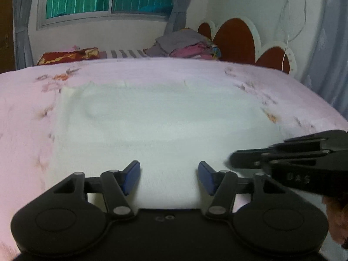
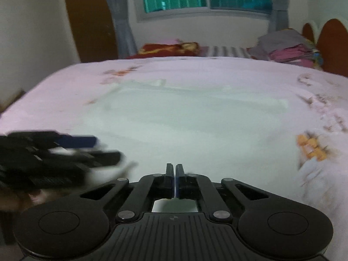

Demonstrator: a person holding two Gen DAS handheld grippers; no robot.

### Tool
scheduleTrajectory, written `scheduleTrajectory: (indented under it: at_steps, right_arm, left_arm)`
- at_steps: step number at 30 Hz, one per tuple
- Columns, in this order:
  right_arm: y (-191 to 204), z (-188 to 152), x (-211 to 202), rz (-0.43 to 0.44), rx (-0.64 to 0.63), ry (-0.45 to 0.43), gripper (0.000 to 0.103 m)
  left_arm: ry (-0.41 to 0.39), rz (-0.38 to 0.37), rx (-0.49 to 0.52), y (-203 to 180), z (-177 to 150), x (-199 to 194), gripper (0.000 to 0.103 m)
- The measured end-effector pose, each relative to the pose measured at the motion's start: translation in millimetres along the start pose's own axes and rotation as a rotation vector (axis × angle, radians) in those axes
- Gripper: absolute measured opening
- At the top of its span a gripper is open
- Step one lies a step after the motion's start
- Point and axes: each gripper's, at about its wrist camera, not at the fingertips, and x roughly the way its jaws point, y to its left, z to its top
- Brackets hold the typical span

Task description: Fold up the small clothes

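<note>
White garment (image 1: 161, 126) lies flat mid-bed (image 1: 21, 113). My left tongs (image 1: 169, 177) gape over its near edge; my right tongs (image 2: 175, 179) are pressed together, empty. Next, I judge: grip that edge.

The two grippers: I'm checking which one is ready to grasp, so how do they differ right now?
The left gripper has its jaws spread wide; the right gripper has its jaws pressed shut. The left shows bare blue pads; the right's are almost hidden. Both hover at the near edge of the pale garment on the pink bed cover.
</note>
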Motion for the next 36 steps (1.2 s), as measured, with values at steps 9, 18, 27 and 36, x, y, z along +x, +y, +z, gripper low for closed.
scheduleTrajectory:
  at_steps: [9,18,27,36]
  right_arm:
    - [35.1,-31.2,-1.4,0.044,0.032,0.065,0.001]
    - [-48.9,-51.4,-44.5,-0.194,0.205,0.043,0.001]
    - [-45.0,-45.5,-68.2,-0.236,0.195,-0.054,0.001]
    - [-42.4,-32.0,-38.6,-0.278,0.128,0.036,0.001]
  left_arm:
    - [0.019,0.072,0.035,-11.3,-19.7,-5.5,0.056]
    - [-0.003,0.161,-0.088,55.3,-30.8,-33.6,0.055]
    - [0.002,0.183,-0.097,46.3,-27.0,-31.3,0.055]
    - [-0.01,0.184,-0.145,51.9,-24.2,-35.7,0.055]
